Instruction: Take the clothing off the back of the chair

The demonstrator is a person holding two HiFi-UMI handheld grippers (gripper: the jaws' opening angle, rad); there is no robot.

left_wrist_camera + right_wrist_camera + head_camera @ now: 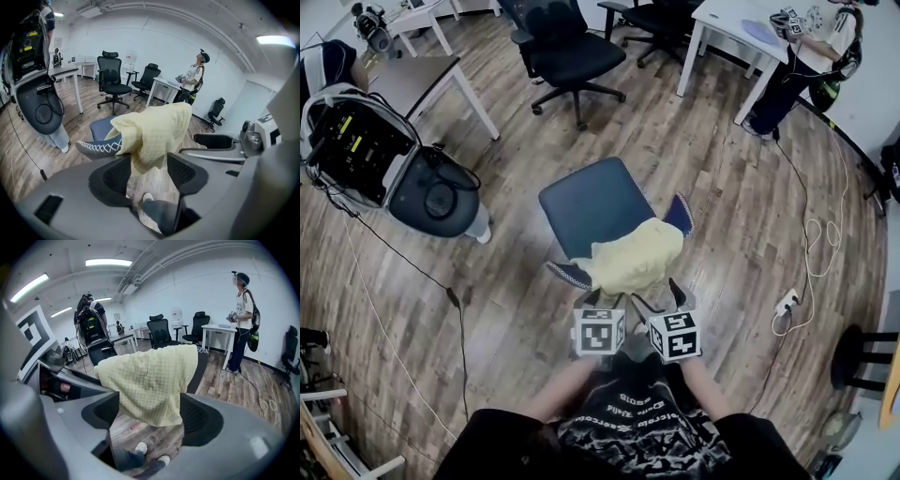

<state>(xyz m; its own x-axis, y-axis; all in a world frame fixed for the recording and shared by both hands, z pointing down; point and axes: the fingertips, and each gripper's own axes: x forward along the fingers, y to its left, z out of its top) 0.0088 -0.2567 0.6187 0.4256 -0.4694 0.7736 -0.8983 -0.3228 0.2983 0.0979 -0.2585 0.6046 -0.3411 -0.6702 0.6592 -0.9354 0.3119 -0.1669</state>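
A pale yellow garment (630, 258) hangs over the back of a chair with a blue seat (591, 202), right in front of me. My left gripper (598, 302) and right gripper (661, 296) stand side by side just short of the garment's near side. In the left gripper view the jaws of the left gripper (147, 171) are open, with the garment (157, 133) hanging beyond and between the pads, untouched. The right gripper (150, 416) is also open, and the hem of the garment (150, 380) drops between its pads without contact. The chair's back is mostly hidden under the cloth.
A dark machine on a rounded base (403, 169) stands at the left with a cable (403, 272) across the wooden floor. Black office chairs (567, 52) and white tables (727, 23) are farther off. A person (797, 66) stands at the back right. A power strip (786, 302) lies at the right.
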